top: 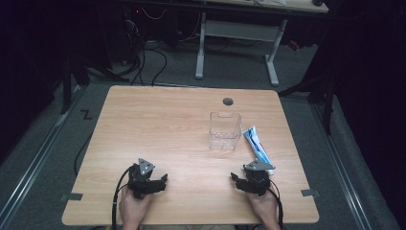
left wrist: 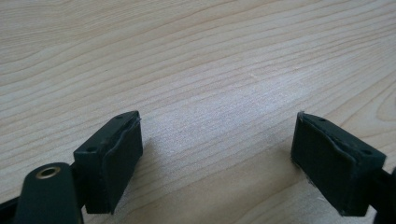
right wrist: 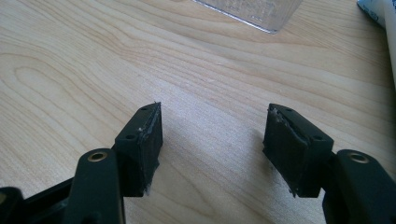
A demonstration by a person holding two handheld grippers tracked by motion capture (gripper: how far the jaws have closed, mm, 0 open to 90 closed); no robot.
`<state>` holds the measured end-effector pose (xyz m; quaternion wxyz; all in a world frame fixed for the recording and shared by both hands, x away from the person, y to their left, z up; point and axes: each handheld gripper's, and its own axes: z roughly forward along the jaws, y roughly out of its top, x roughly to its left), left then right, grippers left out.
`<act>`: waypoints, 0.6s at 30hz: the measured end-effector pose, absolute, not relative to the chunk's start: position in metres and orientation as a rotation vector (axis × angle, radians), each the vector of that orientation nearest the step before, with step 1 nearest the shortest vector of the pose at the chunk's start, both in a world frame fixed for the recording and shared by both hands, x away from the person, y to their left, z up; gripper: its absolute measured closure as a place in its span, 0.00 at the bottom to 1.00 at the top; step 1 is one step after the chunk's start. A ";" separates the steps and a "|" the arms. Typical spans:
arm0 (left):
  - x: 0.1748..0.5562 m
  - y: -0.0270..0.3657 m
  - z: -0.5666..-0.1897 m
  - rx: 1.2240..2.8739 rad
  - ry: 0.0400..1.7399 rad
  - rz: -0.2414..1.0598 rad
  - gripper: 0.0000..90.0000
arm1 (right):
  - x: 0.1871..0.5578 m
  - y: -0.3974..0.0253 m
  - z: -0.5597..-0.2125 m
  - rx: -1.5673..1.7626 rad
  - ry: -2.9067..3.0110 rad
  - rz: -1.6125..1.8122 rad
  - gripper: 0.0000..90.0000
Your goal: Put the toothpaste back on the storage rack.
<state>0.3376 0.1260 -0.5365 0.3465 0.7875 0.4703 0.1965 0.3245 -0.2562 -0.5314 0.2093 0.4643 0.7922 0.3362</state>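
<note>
A clear plastic box stands upright right of the table's middle. Just to its right a white and blue tube lies flat. My left gripper rests near the front edge at the left, open, with only bare wood between its jaws. At the front right my right gripper is also open with nothing in it, close to the tube's near end. In the right gripper view the box's base is ahead at the top edge and the tube at the top right corner.
The wooden table has a round grey cable hole near its far edge, behind the box. Beyond the table stand a white desk frame and cables on the grey floor.
</note>
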 end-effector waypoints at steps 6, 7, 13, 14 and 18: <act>0.338 0.126 -0.537 2.043 1.220 0.509 0.19 | 0.324 -0.256 -0.531 1.295 2.201 0.934 0.41; 0.338 0.126 -0.537 2.043 1.220 0.509 0.19 | 0.324 -0.256 -0.531 1.295 2.200 0.933 0.41; 0.338 0.126 -0.537 2.043 1.218 0.508 0.19 | 0.324 -0.256 -0.531 1.296 2.200 0.932 0.41; 0.337 0.126 -0.537 2.043 1.217 0.508 0.18 | 0.324 -0.256 -0.531 1.296 2.200 0.932 0.41; 0.337 0.126 -0.537 2.042 1.216 0.509 0.18 | 0.324 -0.256 -0.531 1.302 2.196 0.929 0.40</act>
